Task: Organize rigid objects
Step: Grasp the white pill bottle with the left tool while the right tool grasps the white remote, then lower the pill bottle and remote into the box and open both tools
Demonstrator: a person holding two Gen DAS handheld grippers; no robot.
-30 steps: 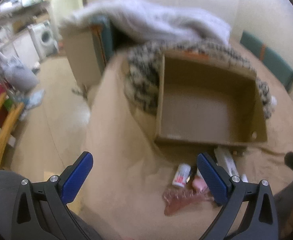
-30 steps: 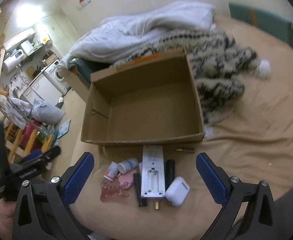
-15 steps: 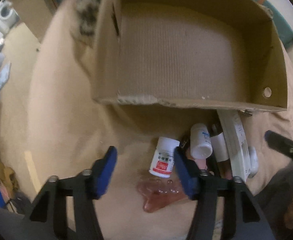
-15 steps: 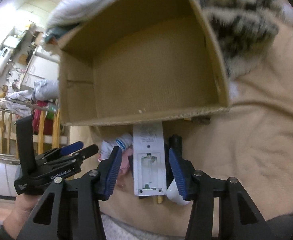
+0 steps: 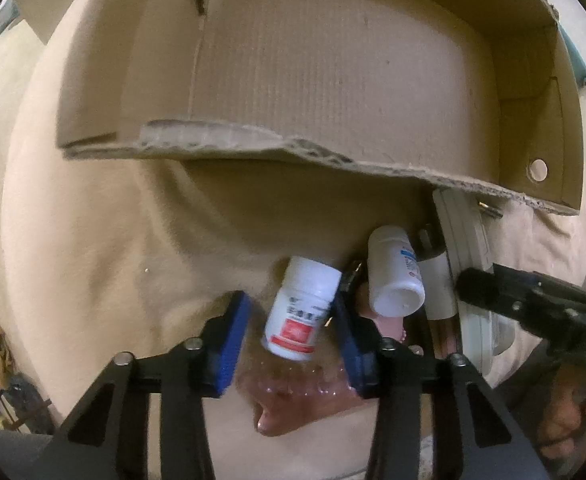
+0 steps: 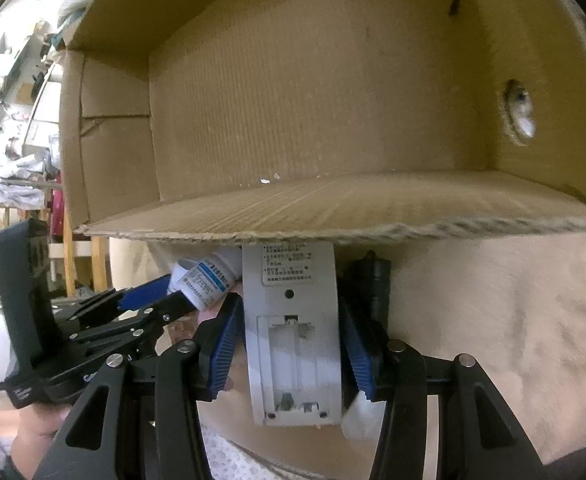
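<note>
In front of the open brown cardboard box [image 5: 333, 92], we see our left gripper [image 5: 289, 312] narrowed around the red-labelled white pill bottle [image 5: 301, 314], one pad not quite touching, while our right gripper [image 6: 291, 344] narrowly brackets the white remote control [image 6: 293, 336], contact unclear.

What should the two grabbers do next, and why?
Probably close. The left gripper straddles the red-label bottle and the right gripper straddles the white remote, with gaps visible at the pads, and the cardboard box has nothing in it.

Blue-padded black left tongs [image 5: 289, 320], white red-labelled bottle [image 5: 300, 314], brown cardboard box [image 5: 333, 80], white remote [image 6: 293, 332]
</note>
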